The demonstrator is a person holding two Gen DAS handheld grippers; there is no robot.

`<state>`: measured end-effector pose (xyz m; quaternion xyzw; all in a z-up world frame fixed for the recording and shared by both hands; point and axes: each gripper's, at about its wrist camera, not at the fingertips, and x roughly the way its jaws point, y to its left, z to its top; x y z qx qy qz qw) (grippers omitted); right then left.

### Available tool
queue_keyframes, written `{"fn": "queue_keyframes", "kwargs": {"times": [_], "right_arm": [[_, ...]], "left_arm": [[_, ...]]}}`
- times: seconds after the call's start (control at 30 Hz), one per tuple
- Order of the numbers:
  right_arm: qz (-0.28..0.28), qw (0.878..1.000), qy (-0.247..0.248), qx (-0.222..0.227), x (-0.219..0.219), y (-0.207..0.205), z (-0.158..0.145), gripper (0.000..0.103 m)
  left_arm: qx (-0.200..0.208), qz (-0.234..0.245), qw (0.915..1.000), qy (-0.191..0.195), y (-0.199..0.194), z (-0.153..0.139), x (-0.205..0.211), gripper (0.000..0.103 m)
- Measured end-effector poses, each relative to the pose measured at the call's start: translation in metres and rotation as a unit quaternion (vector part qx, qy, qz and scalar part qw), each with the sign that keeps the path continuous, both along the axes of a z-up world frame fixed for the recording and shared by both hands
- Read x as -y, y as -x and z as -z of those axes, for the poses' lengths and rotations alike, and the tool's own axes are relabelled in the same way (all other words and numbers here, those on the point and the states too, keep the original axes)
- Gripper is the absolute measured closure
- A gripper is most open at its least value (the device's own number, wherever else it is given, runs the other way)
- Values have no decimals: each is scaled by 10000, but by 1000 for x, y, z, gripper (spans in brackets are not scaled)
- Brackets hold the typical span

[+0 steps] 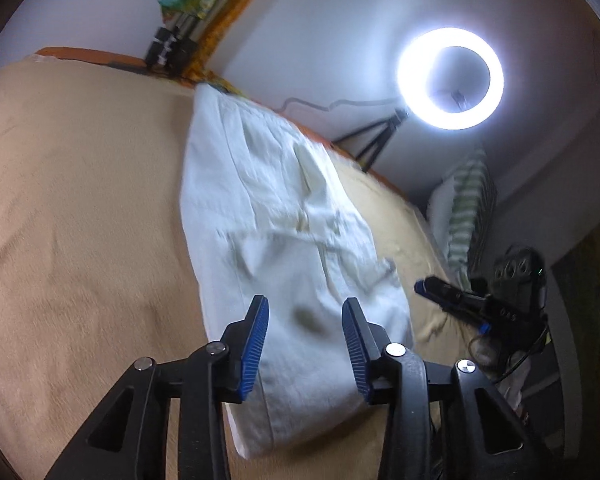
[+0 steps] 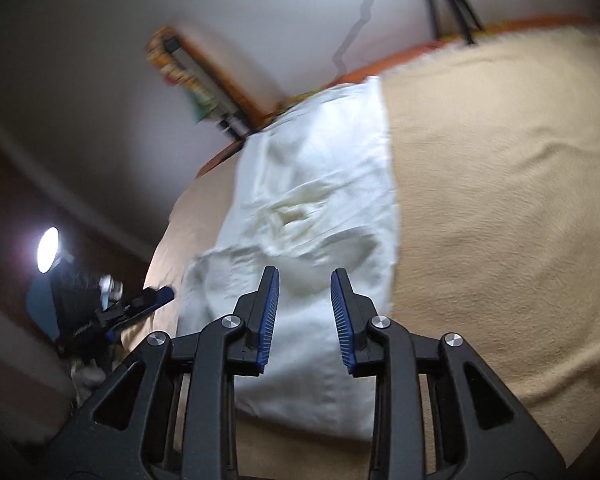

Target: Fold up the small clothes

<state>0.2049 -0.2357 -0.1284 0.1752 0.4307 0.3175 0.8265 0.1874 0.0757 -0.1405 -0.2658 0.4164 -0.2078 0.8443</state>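
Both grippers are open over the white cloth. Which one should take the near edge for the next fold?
Probably the left gripper: its open jaws straddle the white cloth close to the near corner. The right gripper hangs over the cloth's middle, farther from an edge. Blur makes this uncertain.

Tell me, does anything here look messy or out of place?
Only mildly: the white cotton garment on the beige blanket is rumpled, with creases bunched across its middle, not yet neatly folded. Both grippers, left and right, hover open above it.
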Motion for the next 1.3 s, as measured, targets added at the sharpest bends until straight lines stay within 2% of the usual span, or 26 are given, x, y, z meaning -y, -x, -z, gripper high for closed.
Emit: {"fn": "queue_keyframes", "kwargs": {"times": [0.13, 0.2, 0.27, 0.37, 0.47, 0.53, 0.67, 0.73, 0.8, 0.87, 1.0, 1.17, 1.3], "right_arm": [[-795, 9961, 303, 244, -44, 16, 6, 74], [-935, 9928, 663, 340, -63, 19, 13, 74], [-801, 9917, 960, 308, -73, 12, 22, 74], [-188, 9904, 1352, 211, -67, -5, 31, 74], [469, 9888, 1416, -8, -43, -21, 35, 79], [711, 9869, 1442, -121, -31, -29, 36, 80], [746, 9855, 1511, -188, -28, -34, 28, 80], [727, 9837, 1643, 0, -29, -33, 17, 75], [659, 9831, 1697, 189, -29, -34, 4, 73], [542, 9846, 1640, 282, -31, -39, -6, 72], [374, 9812, 1809, 568, -34, -55, -21, 55], [197, 9839, 1667, 609, -28, -93, -24, 54], [263, 9894, 1367, 412, -17, -134, -19, 54]], "left_arm": [[-46, 206, 9993, -322, 0, 11, 17, 67], [-78, 187, 9992, -343, -5, 16, 20, 68], [-71, 167, 9987, -473, -13, 20, 24, 69], [19, 158, 9962, -852, -21, 23, 29, 70], [-58, 69, 9969, -782, -29, 30, 24, 70], [-115, -12, 9972, -740, -33, 30, 20, 71], [-96, -159, 9957, -905, -43, 14, 13, 69], [47, -192, 9932, -1148, -53, -1, 7, 68], [144, -296, 9919, -1231, -63, -12, -5, 65], [146, -402, 9914, -1239, -75, -16, -17, 64], [-115, -452, 9932, -1066, -104, -7, -39, 61], [-232, -515, 9957, -734, -136, 6, -53, 48], [-296, -565, 9959, -635, -165, 15, -59, 46]]}}
